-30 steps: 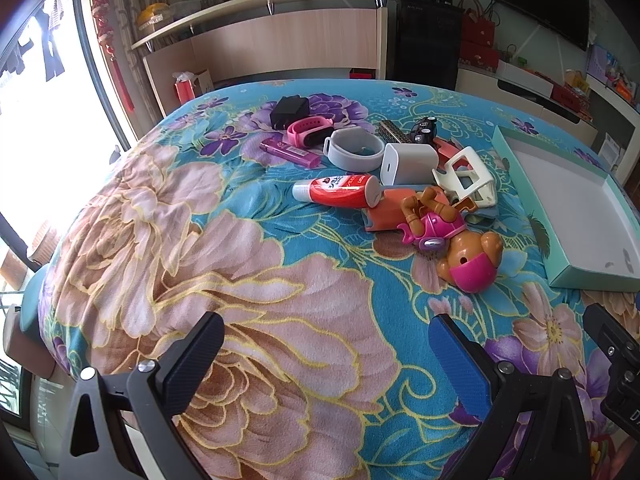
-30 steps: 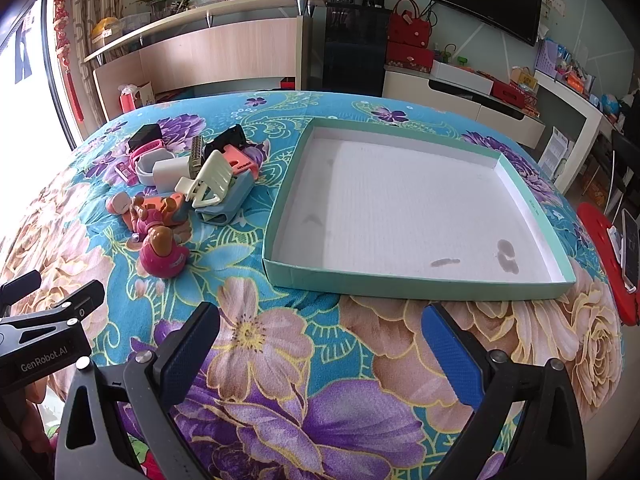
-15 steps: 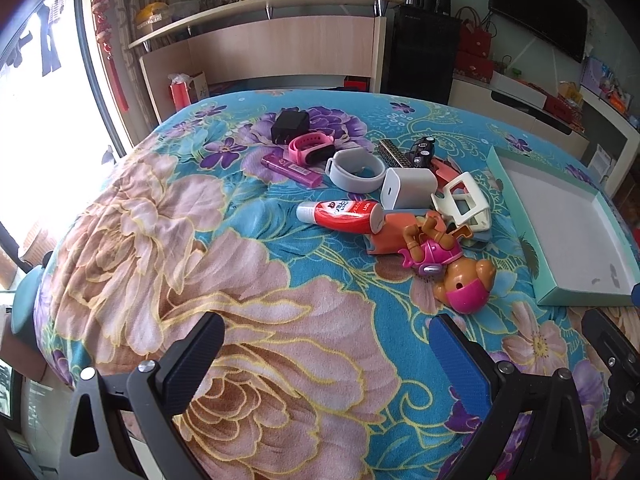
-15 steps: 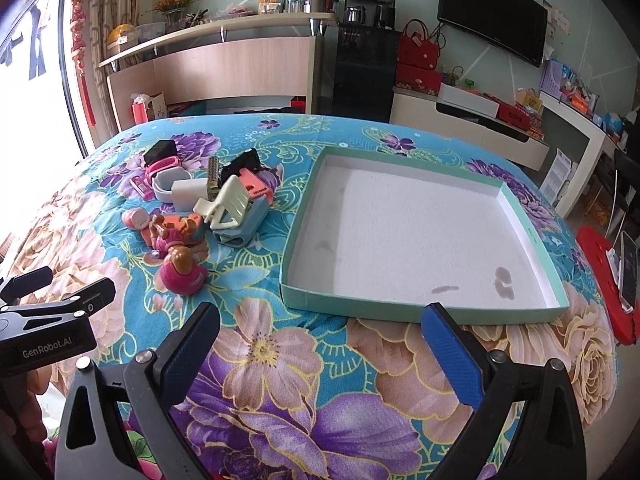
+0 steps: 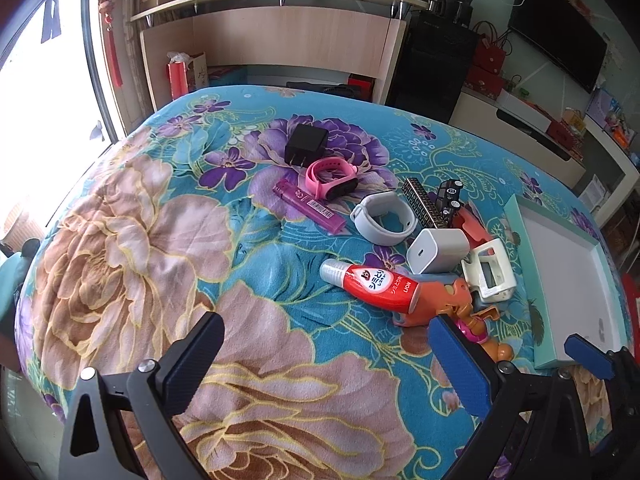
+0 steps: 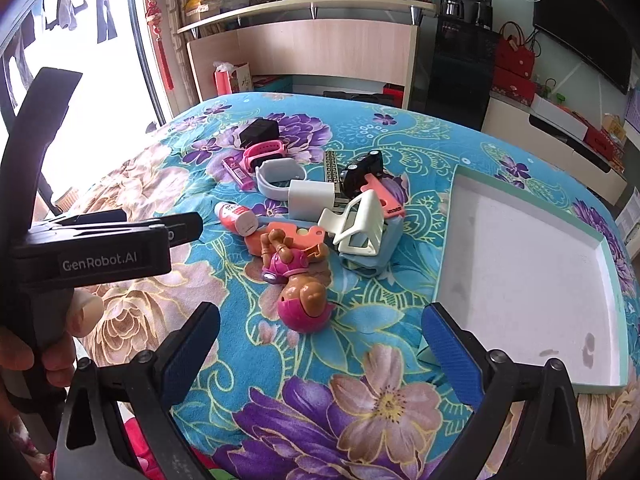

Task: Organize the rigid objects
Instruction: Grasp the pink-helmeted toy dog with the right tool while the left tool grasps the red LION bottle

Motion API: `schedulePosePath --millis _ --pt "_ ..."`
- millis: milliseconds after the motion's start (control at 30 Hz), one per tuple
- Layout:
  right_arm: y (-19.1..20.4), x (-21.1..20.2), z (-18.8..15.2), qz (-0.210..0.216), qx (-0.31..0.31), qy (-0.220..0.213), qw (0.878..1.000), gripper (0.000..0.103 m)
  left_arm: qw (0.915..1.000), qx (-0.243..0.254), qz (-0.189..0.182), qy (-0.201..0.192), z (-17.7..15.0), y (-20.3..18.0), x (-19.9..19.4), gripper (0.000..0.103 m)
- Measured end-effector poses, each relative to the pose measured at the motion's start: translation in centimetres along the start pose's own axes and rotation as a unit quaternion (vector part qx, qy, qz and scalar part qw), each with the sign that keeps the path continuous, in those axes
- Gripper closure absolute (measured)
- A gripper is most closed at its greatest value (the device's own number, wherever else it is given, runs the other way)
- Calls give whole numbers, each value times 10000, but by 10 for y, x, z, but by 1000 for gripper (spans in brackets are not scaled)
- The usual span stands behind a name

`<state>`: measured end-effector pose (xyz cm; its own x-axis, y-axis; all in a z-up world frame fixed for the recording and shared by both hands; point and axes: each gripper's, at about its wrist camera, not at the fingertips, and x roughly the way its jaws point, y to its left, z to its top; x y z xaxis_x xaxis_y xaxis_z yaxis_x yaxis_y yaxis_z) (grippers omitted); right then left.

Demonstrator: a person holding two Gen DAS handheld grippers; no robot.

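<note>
We hold left gripper [image 5: 326, 354] and right gripper [image 6: 320, 338] wide, both empty, above blanket. Toys pile [image 6: 316, 216] lies beside tray [image 6: 532, 386], nothing inside. Step, we judge: approach. Next: choose one item, close on it.

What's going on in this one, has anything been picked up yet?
Not yet. A person holds a pair of tongs in each hand over a table covered with a floral cloth. Both the left tongs and the right tongs are open and hold nothing. A pile of small things sits unsorted on the cloth, among them a toy dog, a red tube, a white charger and a pink watch. The shallow box beside the pile has nothing in it.
</note>
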<state>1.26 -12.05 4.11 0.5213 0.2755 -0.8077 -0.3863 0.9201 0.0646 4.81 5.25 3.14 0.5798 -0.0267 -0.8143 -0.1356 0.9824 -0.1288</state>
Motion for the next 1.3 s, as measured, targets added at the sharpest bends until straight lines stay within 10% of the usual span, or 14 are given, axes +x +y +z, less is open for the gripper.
schedulePosePath --millis 333,1300 --pt "2 46 6 179 -70 397 9990 4 9979 526 -295 224 10 -16 43 0" --pt "-3 61 9 579 87 515 9970 60 9881 676 -1378 93 14 -9 62 24"
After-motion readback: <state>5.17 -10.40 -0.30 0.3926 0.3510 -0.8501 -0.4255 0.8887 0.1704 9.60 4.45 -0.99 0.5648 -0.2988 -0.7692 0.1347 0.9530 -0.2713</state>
